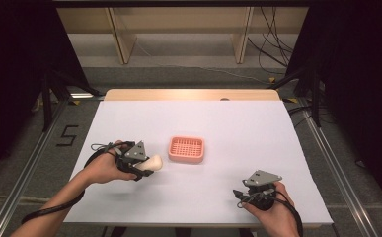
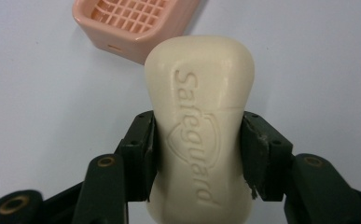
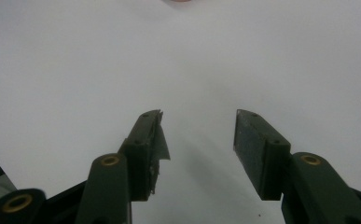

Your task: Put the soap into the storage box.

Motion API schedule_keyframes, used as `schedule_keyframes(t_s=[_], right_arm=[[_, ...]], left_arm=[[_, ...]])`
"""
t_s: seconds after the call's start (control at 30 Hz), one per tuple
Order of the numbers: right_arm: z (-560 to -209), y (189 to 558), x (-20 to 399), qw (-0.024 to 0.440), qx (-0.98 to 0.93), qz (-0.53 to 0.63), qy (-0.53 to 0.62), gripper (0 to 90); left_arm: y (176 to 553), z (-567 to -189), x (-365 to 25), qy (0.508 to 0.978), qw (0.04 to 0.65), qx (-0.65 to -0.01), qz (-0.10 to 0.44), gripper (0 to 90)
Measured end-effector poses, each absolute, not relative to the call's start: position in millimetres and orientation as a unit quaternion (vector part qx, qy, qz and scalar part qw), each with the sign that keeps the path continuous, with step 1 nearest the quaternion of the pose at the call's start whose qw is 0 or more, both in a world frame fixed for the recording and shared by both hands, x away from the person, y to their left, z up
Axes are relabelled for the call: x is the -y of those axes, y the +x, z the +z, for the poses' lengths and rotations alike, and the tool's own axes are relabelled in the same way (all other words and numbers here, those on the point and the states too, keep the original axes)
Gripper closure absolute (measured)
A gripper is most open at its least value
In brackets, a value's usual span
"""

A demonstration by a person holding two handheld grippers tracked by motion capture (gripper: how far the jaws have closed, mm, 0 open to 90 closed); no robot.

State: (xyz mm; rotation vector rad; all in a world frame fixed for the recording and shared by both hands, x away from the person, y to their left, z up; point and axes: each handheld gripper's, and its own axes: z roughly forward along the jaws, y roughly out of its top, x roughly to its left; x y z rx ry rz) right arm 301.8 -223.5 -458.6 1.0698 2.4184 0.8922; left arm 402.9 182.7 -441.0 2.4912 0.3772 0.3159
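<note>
A cream bar of soap (image 2: pixel 199 126) embossed with a brand name is clamped between the jaws of my left gripper (image 2: pixel 199 154). In the high view the soap (image 1: pixel 154 162) sticks out of the left gripper (image 1: pixel 146 167) just left of a pink soap dish (image 1: pixel 186 149) with a grid insert, and the dish holds nothing. That dish (image 2: pixel 131 23) lies just beyond the soap in the left gripper view. My right gripper (image 3: pixel 198 135) stands open over bare white table, and it sits near the front right (image 1: pixel 239 194).
The white table top (image 1: pixel 248 133) has a wooden strip along its far edge. Beyond it lie a grey floor, wooden shelf legs and loose cables. Metal rails run along both sides of the table.
</note>
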Motion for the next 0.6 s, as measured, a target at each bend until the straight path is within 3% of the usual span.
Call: schedule_keyframes(t_s=[0.6], right_arm=[[-458.0,301.3,224.1,0.177,-0.853,0.315,0.377,52.1]], left_arm=[[406.2,-436.7,-179.3,0.929,0.311,-0.15,0.131,49.4]])
